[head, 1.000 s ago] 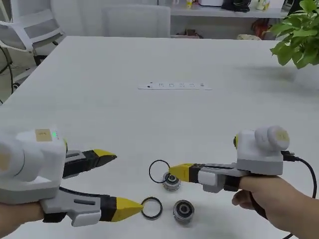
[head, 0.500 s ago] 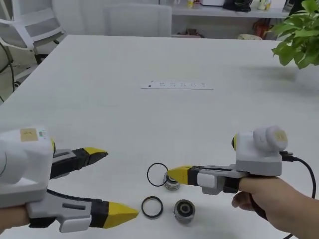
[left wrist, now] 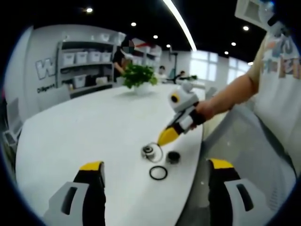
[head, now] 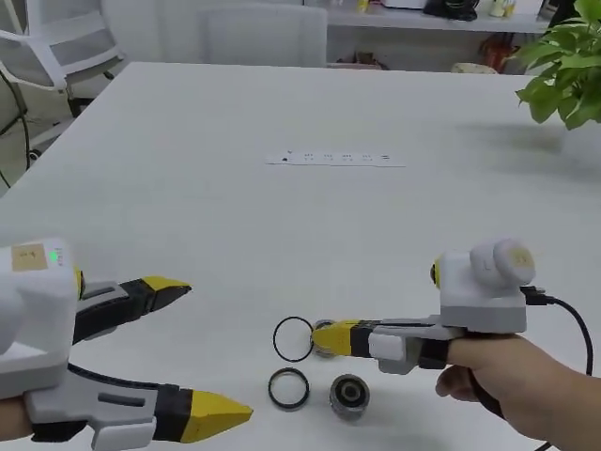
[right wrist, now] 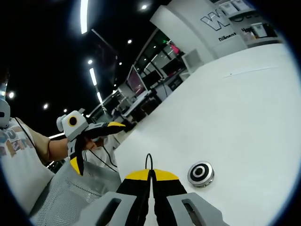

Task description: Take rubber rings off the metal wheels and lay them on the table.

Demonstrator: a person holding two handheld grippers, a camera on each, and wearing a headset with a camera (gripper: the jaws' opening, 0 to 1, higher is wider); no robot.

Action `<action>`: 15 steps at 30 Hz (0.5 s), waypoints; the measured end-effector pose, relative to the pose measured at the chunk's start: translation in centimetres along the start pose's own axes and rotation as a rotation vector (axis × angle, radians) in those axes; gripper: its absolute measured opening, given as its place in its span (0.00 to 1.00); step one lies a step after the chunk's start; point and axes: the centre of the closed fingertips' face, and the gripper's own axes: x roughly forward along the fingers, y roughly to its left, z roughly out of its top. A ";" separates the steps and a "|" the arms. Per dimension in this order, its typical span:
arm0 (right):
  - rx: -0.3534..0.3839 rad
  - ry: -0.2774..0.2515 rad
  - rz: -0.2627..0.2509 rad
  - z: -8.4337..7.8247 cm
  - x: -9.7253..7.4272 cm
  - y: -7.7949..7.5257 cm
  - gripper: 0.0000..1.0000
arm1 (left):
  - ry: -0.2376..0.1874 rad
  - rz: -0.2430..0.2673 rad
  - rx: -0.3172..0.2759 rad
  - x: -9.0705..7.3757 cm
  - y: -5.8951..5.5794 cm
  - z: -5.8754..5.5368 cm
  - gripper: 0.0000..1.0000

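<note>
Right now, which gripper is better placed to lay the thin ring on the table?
Right. The right gripper is shut on the thin ring, low over the table beside a metal wheel. The left gripper is open, off to the side, holding nothing.

It was an office: beyond the white table (head: 282,216) stood an office chair (head: 66,42) and stocked shelves (head: 404,21), a potted plant (head: 563,75) at its far right corner.
</note>
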 end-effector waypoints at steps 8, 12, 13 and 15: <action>0.012 0.046 0.002 -1.1 0.3 -0.2 0.00 | 0.006 0.002 -0.004 -0.4 -0.1 -0.4 0.96; 0.015 0.064 0.003 -1.5 0.3 -0.2 0.00 | 0.007 0.003 -0.003 -0.5 -0.1 -0.5 0.97; 0.016 0.067 0.004 -1.5 0.4 -0.2 0.00 | 0.009 0.004 -0.002 -0.6 -0.1 -0.5 0.97; 0.019 0.075 0.006 -1.7 0.4 -0.2 0.00 | 0.011 0.005 0.002 -0.7 -0.1 -0.6 0.98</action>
